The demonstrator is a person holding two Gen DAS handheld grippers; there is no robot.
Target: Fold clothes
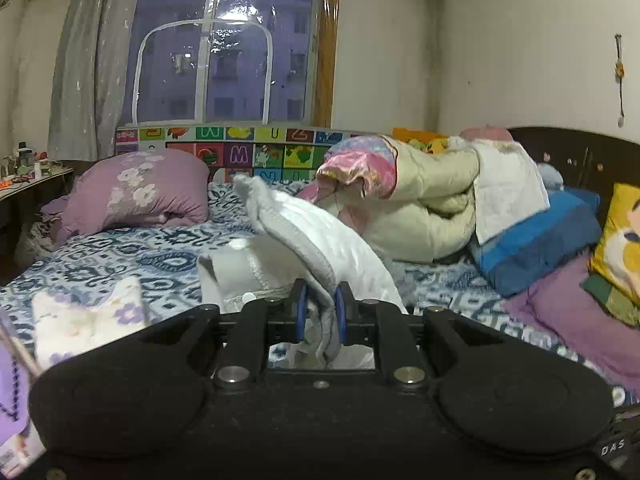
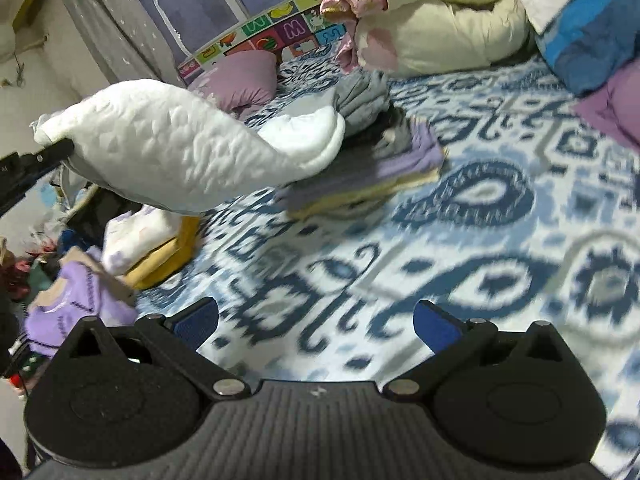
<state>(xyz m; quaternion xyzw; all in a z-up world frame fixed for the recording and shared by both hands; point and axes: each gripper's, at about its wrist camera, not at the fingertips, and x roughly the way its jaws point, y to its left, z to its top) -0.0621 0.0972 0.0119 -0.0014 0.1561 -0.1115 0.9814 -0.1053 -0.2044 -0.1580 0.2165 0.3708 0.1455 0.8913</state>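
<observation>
A white quilted garment with a grey lining [image 1: 320, 236] hangs lifted above the bed. My left gripper [image 1: 321, 314] is shut on its grey edge, and the fabric bunches between the blue pads [image 1: 301, 312]. In the right wrist view the same garment [image 2: 172, 144] stretches from my left gripper [image 2: 66, 147] at the left across to a stack of folded clothes [image 2: 384, 168], which its far end overlaps. My right gripper [image 2: 316, 322] stands open low over the patterned sheet [image 2: 480, 220], with nothing between its blue pads [image 2: 436, 324].
A second folded pile [image 2: 152, 240] and a purple garment [image 2: 68, 308] lie at the bed's left edge. Rolled quilts [image 1: 424, 208], a blue blanket [image 1: 536, 236] and pillows [image 1: 140, 188] crowd the far side. A cluttered side table [image 1: 28, 180] stands at the left.
</observation>
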